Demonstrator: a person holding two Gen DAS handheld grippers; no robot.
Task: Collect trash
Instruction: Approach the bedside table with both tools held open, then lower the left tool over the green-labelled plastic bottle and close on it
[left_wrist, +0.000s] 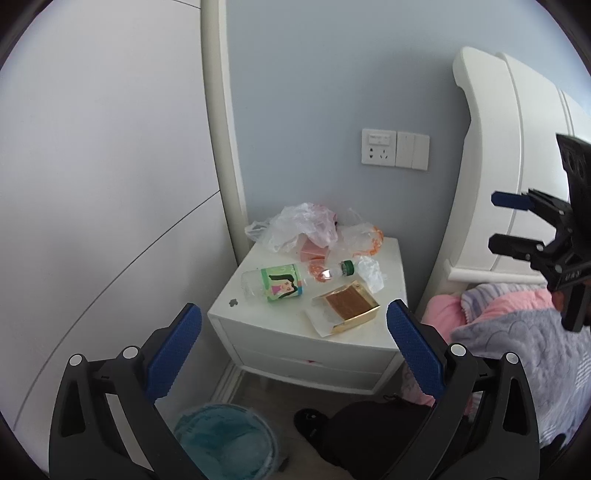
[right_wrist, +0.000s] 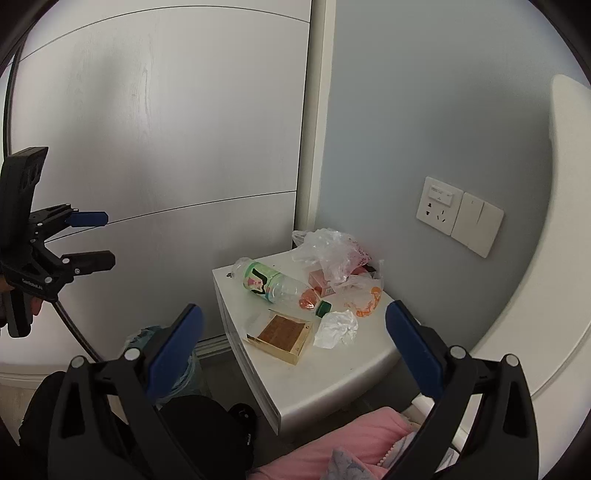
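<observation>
Both claws hang wide apart and empty, above the desk (left_wrist: 258, 314). The bottle (left_wrist: 280, 282) lies at frame centre, long axis left to right, between the left claw (left_wrist: 293, 345) fingers. The right claw (right_wrist: 293, 349) seems no nearer. The bin (left_wrist: 225, 439) is lower left.
</observation>
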